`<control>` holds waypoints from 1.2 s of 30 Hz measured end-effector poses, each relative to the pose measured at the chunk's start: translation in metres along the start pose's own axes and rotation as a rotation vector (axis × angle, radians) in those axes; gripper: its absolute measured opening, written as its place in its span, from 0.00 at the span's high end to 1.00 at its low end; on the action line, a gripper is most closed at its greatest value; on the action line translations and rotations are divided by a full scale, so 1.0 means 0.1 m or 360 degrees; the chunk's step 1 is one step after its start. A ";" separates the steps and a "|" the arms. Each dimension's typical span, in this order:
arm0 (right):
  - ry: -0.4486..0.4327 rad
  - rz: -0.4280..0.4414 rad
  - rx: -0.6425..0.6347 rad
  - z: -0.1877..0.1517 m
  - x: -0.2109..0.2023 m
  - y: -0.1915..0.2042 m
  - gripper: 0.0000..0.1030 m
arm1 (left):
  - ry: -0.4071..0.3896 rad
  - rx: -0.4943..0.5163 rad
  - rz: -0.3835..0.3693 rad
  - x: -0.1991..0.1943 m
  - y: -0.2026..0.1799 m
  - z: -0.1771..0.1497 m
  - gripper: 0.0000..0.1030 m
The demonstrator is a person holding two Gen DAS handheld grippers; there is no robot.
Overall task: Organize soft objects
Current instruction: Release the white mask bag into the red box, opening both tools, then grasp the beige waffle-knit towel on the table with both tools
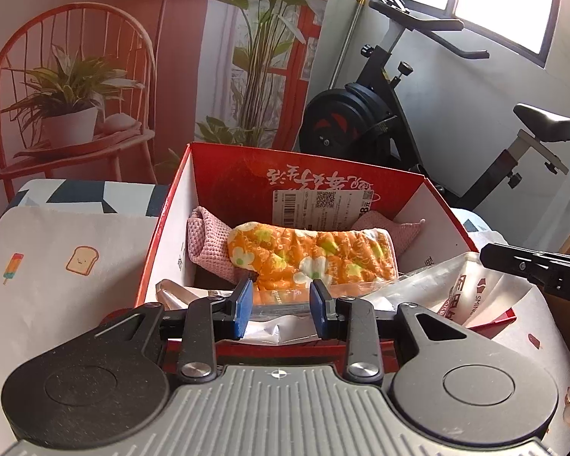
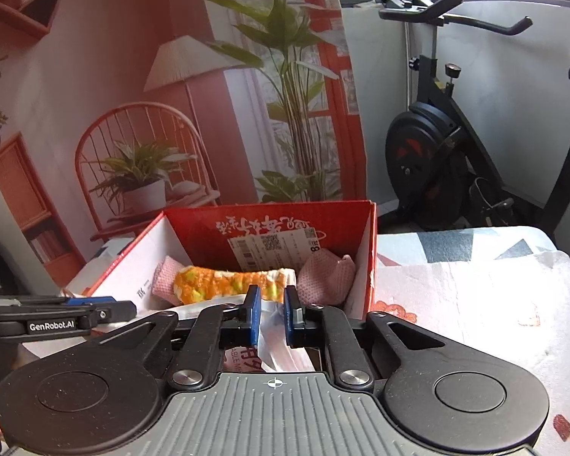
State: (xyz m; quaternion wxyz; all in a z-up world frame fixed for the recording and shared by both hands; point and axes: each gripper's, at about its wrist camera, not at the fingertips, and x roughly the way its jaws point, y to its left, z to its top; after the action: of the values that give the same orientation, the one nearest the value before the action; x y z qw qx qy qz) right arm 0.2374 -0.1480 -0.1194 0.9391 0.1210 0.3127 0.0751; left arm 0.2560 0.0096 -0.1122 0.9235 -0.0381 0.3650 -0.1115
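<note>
1. A red cardboard box [image 1: 361, 182] stands open on the bench [image 2: 475, 288], straight ahead of both pairs of tongs.
2. Inside the box, just past the tips of the left tongs [image 1: 281, 306], an orange flowered cloth [image 1: 315, 254] lies on top of a pink knitted cloth [image 1: 209, 247].
3. The left tongs sit over the near edge of the box, their blue pads partly apart, with a clear plastic packet [image 1: 277, 302] between them; whether the pads press on it I cannot tell.
4. The right tongs [image 2: 273, 313] are nearly together, pinching the thin film of a white plastic bag [image 2: 275, 345] that spills over the box's near corner.
5. The right tongs' black tip reaches in to the right of the left tongs, over the white bag.
6. An exercise bike [image 1: 380, 114] stands beyond the box.
</note>
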 end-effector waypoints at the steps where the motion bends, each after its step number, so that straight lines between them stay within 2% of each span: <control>1: 0.0033 -0.0012 -0.0010 -0.01 0.02 -0.01 0.90 | 0.0005 0.0002 -0.0007 0.00 0.00 -0.01 0.66; 8: 0.0111 -0.0007 -0.0068 -0.03 0.06 0.03 0.90 | 0.0026 0.0013 -0.0005 0.04 0.01 -0.03 0.66; 15: 0.0064 -0.0039 -0.0123 -0.11 -0.04 0.11 0.88 | 0.0009 -0.0003 -0.0028 -0.04 0.03 -0.06 0.66; 17: 0.0022 -0.0070 -0.0139 -0.15 -0.09 0.15 0.78 | -0.0013 -0.0008 -0.0041 -0.10 0.04 -0.06 0.65; 18: -0.0005 -0.0087 -0.0145 -0.16 -0.13 0.17 0.72 | -0.0032 -0.0019 -0.0043 -0.15 0.05 -0.05 0.60; 19: -0.0023 -0.0104 -0.0154 -0.18 -0.15 0.19 0.69 | -0.0050 -0.0028 -0.0044 -0.18 0.05 -0.05 0.49; 20: -0.0042 -0.0119 -0.0171 -0.20 -0.19 0.21 0.66 | -0.0074 -0.0034 -0.0044 -0.23 0.06 -0.05 0.44; 22: -0.0087 -0.0143 -0.0208 -0.25 -0.26 0.26 0.43 | -0.0136 -0.0020 -0.0010 -0.35 0.05 -0.08 0.30; 26: -0.0144 -0.0116 -0.0268 -0.36 -0.40 0.32 0.23 | -0.0177 0.0049 0.0053 -0.53 0.02 -0.16 0.18; 28: -0.0130 -0.0118 -0.0283 -0.41 -0.44 0.34 0.07 | -0.0185 0.0039 0.0053 -0.60 0.04 -0.22 0.12; 30: -0.0113 -0.0113 -0.0281 -0.48 -0.47 0.36 0.01 | -0.0182 0.0010 0.0050 -0.66 0.07 -0.28 0.08; 36: -0.0009 -0.0133 -0.0228 -0.91 -0.46 0.34 0.01 | -0.0112 0.0003 0.0057 -0.75 0.16 -0.64 0.08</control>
State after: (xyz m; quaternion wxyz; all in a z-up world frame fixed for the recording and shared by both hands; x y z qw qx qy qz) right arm 0.1439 -0.1092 -0.1549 0.9486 0.0405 0.3086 0.0575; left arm 0.1618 0.0433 -0.1110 0.9376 -0.0347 0.3329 -0.0939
